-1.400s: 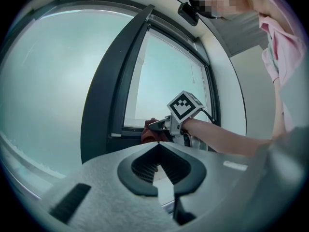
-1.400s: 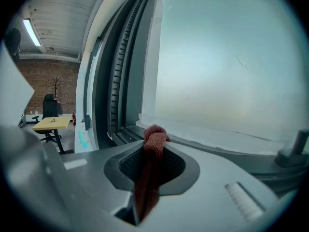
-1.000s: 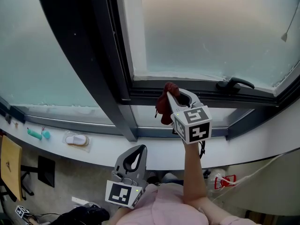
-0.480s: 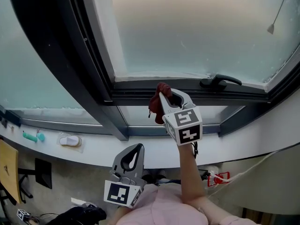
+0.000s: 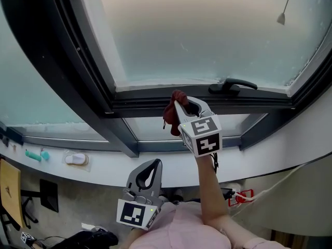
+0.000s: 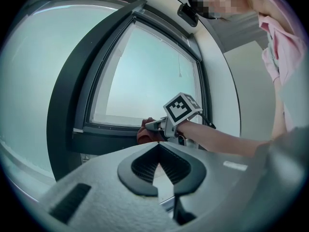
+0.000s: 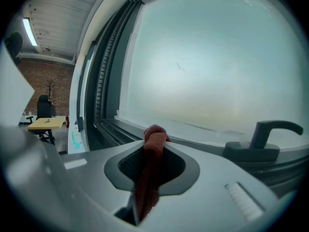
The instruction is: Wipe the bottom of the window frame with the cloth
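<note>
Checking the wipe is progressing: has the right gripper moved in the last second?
Yes. In the head view the right gripper, shut on the red cloth, has slid right along the bottom window frame, nearer the window handle.

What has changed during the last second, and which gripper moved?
The right gripper, shut on the red cloth, slid rightward along the bottom of the window frame, closer to the handle. The left gripper stayed low near the body, shut and empty.

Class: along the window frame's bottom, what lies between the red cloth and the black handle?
Only bare frame between cloth and handle, in the head view.
</note>
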`<state>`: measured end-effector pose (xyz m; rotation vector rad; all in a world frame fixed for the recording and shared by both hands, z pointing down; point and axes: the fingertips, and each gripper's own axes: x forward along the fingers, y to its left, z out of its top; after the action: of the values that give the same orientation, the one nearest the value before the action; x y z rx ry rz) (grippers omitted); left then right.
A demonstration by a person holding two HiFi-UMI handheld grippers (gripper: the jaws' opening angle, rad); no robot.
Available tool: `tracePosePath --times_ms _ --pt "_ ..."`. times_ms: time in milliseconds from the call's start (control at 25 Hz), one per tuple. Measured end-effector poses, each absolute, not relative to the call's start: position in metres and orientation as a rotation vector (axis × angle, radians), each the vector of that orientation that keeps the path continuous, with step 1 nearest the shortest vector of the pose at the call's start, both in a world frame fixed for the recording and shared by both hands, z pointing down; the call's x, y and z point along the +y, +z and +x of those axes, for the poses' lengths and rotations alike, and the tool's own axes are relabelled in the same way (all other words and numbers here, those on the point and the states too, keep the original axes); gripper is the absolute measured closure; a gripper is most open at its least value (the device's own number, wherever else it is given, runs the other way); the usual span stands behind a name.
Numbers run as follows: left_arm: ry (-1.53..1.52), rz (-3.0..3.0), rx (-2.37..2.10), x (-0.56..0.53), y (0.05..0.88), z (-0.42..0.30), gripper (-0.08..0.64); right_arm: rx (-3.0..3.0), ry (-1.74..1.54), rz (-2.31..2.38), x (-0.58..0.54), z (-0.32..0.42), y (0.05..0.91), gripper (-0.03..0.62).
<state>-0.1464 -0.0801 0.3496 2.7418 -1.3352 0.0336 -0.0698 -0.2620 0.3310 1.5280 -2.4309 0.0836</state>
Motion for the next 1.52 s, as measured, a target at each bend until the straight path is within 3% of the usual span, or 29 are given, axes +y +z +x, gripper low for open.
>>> tracePosePath --times_ms 1520 --pt "-0.002 2.727 -1.423 -0.074 0.352 -0.110 0.560 -2.391 0.156 1.709 -0.250 0.057 0.332 0.531"
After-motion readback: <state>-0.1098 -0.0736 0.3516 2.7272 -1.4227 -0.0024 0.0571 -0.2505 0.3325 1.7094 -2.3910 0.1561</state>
